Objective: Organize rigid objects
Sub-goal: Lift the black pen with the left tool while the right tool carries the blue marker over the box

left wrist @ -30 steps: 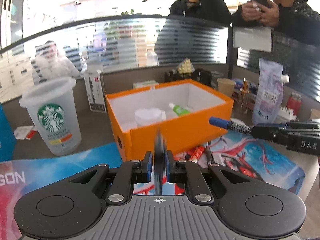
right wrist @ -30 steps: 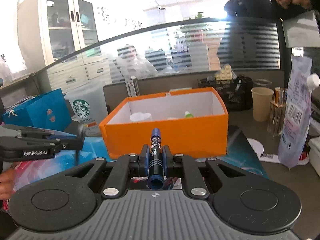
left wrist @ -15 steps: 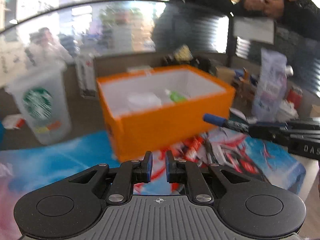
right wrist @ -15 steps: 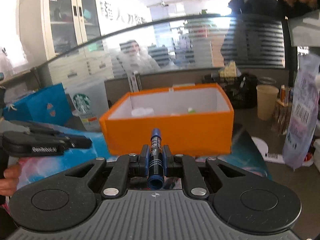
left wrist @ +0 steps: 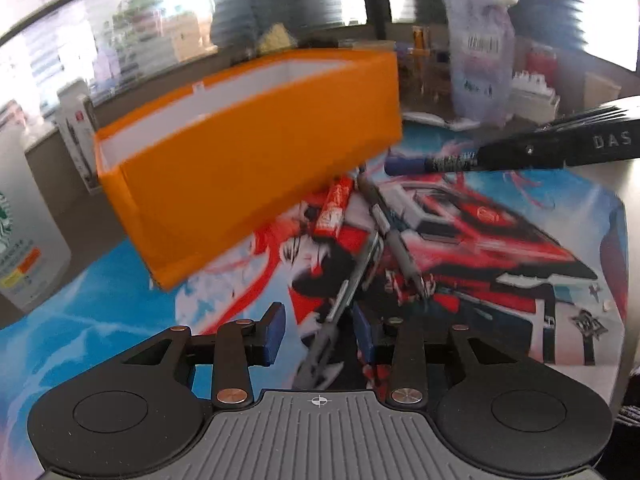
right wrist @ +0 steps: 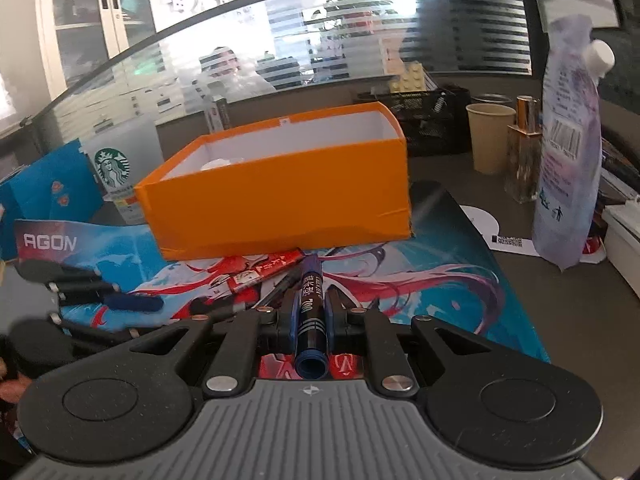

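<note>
the right gripper (right wrist: pixel 308 314) is clenched on a blue marker (right wrist: pixel 310 312), barrel along the fingers, cap end toward the orange box (right wrist: pixel 276 200) at twelve o'clock. the left gripper (left wrist: pixel 319 330) has its pads (left wrist: pixel 274 334) spread apart and holds nothing; a dark pen (left wrist: pixel 344 300) on the printed mat (left wrist: pixel 500 240) runs between them. a red tube (left wrist: pixel 334 208) and another pen (left wrist: pixel 396 240) lie at one o'clock of it, near the box's front wall.

to do the step well, the left gripper should settle lower, centre the pen's barrel between the pads and close squarely so it does not roll. the right should lift the marker over the near wall before releasing.

the left view is blurred and tilted, so whether the pads touch the pen cannot be told. the box's contents are mostly hidden by its wall; only a pale shape shows. the pen's near end is cut off behind the gripper body.
</note>
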